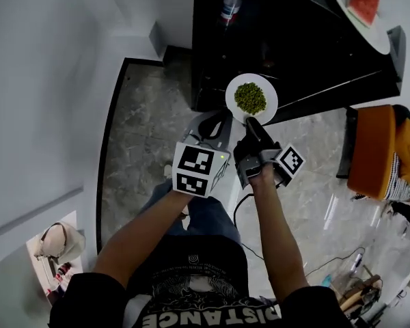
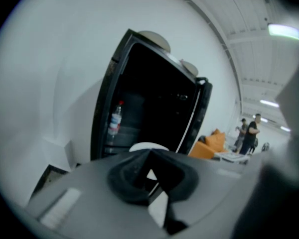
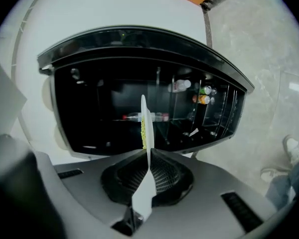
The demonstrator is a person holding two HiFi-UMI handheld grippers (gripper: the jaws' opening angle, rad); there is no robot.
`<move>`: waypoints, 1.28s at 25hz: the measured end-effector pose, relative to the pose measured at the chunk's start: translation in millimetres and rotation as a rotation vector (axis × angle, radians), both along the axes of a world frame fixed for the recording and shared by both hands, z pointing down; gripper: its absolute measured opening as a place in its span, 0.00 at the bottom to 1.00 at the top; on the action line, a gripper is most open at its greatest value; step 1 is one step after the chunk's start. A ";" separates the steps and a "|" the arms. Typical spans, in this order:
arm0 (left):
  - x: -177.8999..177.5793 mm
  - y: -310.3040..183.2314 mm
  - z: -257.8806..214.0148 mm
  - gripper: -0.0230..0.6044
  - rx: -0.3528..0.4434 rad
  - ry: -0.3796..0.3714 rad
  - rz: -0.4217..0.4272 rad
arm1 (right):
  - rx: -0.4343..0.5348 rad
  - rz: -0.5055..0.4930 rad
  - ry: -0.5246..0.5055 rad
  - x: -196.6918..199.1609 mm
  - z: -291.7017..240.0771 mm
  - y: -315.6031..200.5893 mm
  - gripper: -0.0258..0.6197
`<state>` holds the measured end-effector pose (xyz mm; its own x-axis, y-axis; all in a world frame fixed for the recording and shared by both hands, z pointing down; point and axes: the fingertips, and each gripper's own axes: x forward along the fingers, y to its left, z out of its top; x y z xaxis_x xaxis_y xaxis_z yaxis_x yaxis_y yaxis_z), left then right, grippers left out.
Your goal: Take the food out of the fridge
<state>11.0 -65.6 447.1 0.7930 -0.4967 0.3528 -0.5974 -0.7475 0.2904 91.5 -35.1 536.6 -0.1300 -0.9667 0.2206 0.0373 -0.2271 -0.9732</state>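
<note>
1. We hold the right gripper (image 1: 249,119) (image 3: 147,161) with its jaws pinched narrow on the rim of a round white plate (image 1: 249,79) (image 3: 145,114). In the right gripper view the plate runs edge-on between the ribbed black pads.
2. The plate carries a heap of small green peas (image 1: 250,98) (image 3: 143,129). It hangs in the air outside the fridge, just before its open front.
3. The left gripper (image 1: 219,119) (image 2: 150,173) sits just beside the right one. Its jaws are together with nothing between them, and the plate's rim shows just beyond its tip.
4. Beyond both stands the tall black fridge (image 1: 307,53) (image 2: 154,108) (image 3: 104,98), dark inside, with a clear plastic bottle (image 1: 229,7) (image 2: 115,121) in it.
5. On the fridge's top lies a red watermelon slice (image 1: 363,4) on another white plate.
6. Grey marbled floor tiles (image 1: 143,128) lie below us, and an orange chair (image 1: 372,149) stands at the right.
</note>
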 end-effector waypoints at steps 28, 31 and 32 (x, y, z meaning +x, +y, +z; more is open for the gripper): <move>-2.1 35.5 -111.5 0.04 0.150 0.042 -0.002 | 0.152 0.034 0.031 -4.6 -176.7 52.3 0.06; -0.5 39.1 -109.6 0.04 0.148 0.034 0.008 | 0.150 0.037 0.022 -4.4 -174.7 53.9 0.06; 0.4 40.2 -109.0 0.04 0.147 0.032 0.011 | 0.150 0.037 0.019 -4.4 -174.2 54.2 0.06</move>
